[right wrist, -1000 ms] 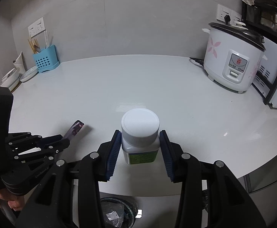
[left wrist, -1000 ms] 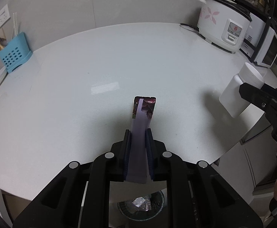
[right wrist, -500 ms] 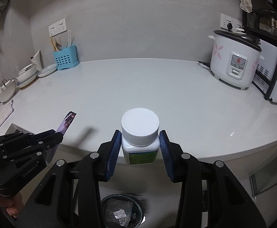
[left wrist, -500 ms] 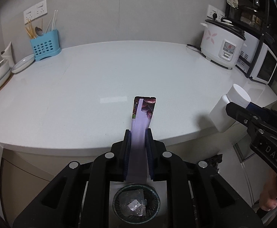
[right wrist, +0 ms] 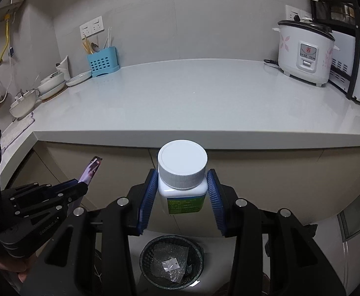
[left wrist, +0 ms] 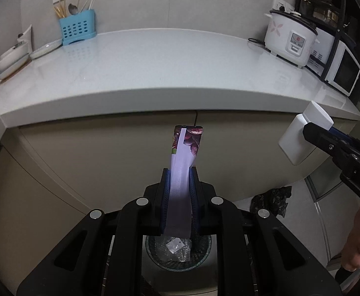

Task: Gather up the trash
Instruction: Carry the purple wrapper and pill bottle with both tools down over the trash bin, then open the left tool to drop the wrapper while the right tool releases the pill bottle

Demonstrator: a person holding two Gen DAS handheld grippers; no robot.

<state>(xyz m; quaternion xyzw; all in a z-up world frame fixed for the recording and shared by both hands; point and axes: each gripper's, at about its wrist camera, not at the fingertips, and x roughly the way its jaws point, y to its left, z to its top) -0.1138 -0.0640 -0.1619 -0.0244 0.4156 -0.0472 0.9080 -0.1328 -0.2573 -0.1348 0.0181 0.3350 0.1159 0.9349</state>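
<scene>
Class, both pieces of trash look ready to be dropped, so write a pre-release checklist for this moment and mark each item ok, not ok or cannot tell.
1. Left gripper clamps the flat purple snack wrapper: ok.
2. Right gripper clamps the white plastic pill bottle: ok.
3. Round black mesh waste bin in view below both grippers: ok.
4. Bin has room; only clear plastic scraps inside: ok.
5. Wrapper directly above the bin opening: cannot tell.
6. Bottle directly above the bin opening: cannot tell.
</scene>
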